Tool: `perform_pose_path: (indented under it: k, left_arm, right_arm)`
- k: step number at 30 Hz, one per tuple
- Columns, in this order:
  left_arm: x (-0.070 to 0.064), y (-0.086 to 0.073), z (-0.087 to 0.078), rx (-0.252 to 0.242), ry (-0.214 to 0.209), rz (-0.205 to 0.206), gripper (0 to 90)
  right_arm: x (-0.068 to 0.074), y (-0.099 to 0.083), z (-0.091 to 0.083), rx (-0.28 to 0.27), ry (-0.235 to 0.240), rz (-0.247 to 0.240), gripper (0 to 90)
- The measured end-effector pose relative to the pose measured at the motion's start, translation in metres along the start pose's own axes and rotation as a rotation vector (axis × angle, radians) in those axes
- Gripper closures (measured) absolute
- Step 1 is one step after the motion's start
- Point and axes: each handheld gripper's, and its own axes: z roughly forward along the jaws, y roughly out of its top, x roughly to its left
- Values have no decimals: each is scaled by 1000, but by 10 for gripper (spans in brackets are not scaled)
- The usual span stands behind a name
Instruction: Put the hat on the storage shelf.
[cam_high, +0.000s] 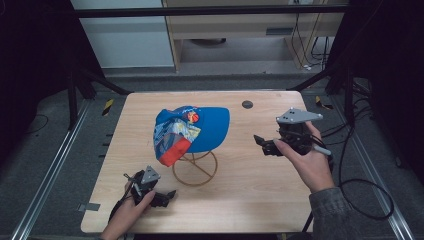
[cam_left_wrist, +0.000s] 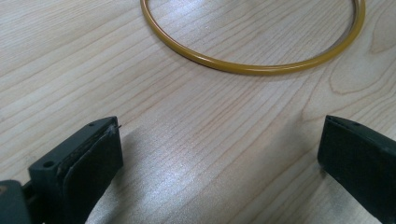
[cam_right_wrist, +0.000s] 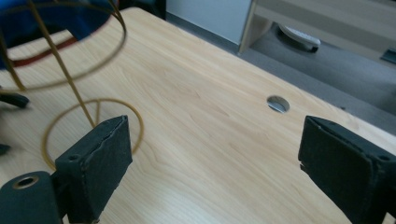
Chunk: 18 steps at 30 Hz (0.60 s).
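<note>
perching cap (cam_high: 192, 131) on stand (cam_high: 195, 167); grippers wide.

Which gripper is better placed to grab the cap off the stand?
Probably right: the right gripper is open, raised and aimed at the cap. The left gripper sits low by the stand's base ring.

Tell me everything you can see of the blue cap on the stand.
The blue cap sits on a gold wire stand near the middle of the wooden table. It looks like fabric, with a round red and orange badge on it and a patterned panel of light blue, yellow and red drooping at its left. It hangs tilted on the stand. Both grippers are apart from it.
</note>
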Motion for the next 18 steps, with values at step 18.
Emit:
perform_pose_path:
  k: [18]
  left_arm:
    - [0, 0, 0, 0, 0, 0, 0]
  right_arm:
    - [-20, -66, 20, 152, -30, 114, 83]
